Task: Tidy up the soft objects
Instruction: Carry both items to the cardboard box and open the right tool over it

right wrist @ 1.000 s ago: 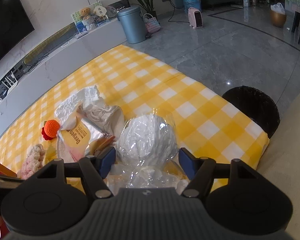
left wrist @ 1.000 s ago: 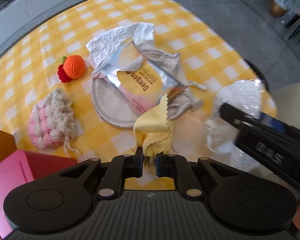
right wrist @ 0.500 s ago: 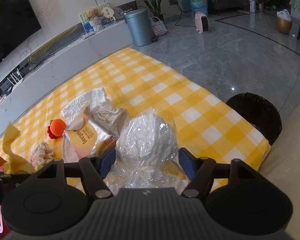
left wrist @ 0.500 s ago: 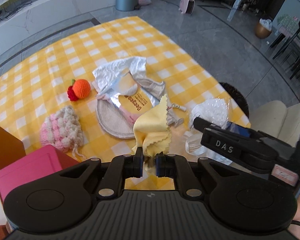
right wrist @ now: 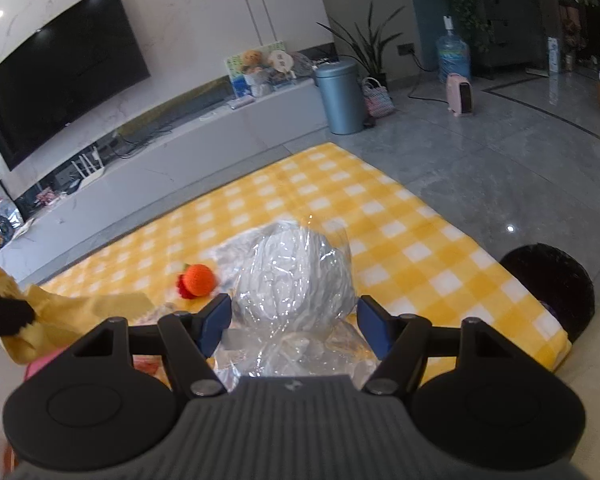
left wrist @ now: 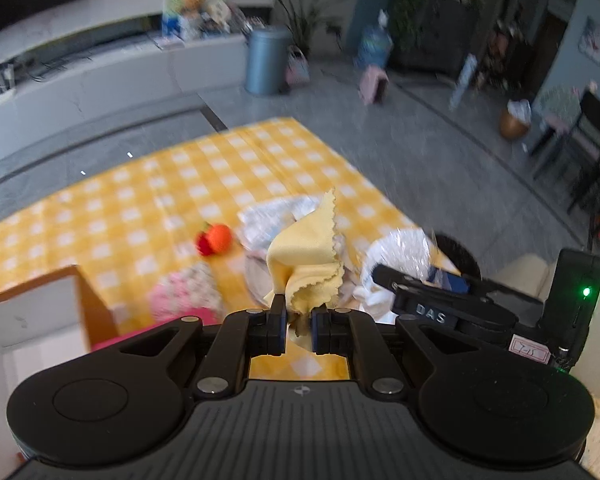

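Note:
My left gripper (left wrist: 299, 320) is shut on a yellow cloth (left wrist: 306, 256) and holds it up above the yellow checked table (left wrist: 140, 200). My right gripper (right wrist: 294, 322) grips a white soft ball in clear plastic wrap (right wrist: 296, 276), its blue pads pressed on both sides. The cloth also shows at the left of the right wrist view (right wrist: 60, 312). An orange crocheted fruit (left wrist: 216, 238) and a pink and white knitted pouch (left wrist: 188, 294) lie on the table. A crumpled foil packet (left wrist: 272, 216) lies behind the cloth.
A wooden box with a white inside (left wrist: 32, 320) and a pink item (left wrist: 112, 340) sit at the near left. A black round stool (right wrist: 548, 288) stands by the table's right corner. A blue bin (right wrist: 342, 98) stands far off.
My left gripper has risen and tilted up with the yellow cloth, so the room now shows. My right gripper has also lifted with the wrapped ball still in it.

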`<move>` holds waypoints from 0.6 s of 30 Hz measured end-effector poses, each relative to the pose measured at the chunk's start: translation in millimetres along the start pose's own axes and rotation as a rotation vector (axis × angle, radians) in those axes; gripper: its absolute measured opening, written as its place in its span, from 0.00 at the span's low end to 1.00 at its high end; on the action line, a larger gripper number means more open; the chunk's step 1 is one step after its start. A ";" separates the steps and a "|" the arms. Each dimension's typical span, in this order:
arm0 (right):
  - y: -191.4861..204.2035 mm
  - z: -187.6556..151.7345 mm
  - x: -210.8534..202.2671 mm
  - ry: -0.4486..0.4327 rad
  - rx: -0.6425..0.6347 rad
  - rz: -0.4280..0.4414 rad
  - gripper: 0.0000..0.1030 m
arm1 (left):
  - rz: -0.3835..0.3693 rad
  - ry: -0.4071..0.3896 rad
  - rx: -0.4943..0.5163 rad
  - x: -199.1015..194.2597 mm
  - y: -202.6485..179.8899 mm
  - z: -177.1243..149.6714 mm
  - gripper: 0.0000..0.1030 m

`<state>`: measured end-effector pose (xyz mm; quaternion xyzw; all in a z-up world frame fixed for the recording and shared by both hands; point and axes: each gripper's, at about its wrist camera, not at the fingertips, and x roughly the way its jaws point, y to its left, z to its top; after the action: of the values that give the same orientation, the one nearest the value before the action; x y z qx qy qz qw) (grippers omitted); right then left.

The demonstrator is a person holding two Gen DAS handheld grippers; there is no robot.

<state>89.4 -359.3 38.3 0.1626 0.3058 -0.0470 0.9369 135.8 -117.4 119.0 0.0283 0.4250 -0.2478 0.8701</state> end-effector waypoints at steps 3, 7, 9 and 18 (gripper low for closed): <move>13.5 1.8 -7.8 -0.018 -0.014 0.052 0.66 | 0.048 -0.076 -0.049 -27.2 23.7 -5.8 0.12; 36.5 1.6 -19.8 -0.033 -0.042 0.138 0.66 | 0.054 -0.146 -0.148 -59.7 61.0 -22.1 0.12; 49.9 1.3 -24.4 -0.039 -0.058 0.184 0.66 | 0.055 -0.167 -0.204 -71.9 79.4 -31.3 0.12; 123.3 -19.6 -42.4 0.002 -0.216 0.423 0.67 | 0.096 -0.305 -0.346 -101.9 131.0 -75.3 0.12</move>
<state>67.2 -237.0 82.4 0.1220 0.2691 0.1834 0.9376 88.3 58.3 126.7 -0.1387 0.3229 -0.1310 0.9270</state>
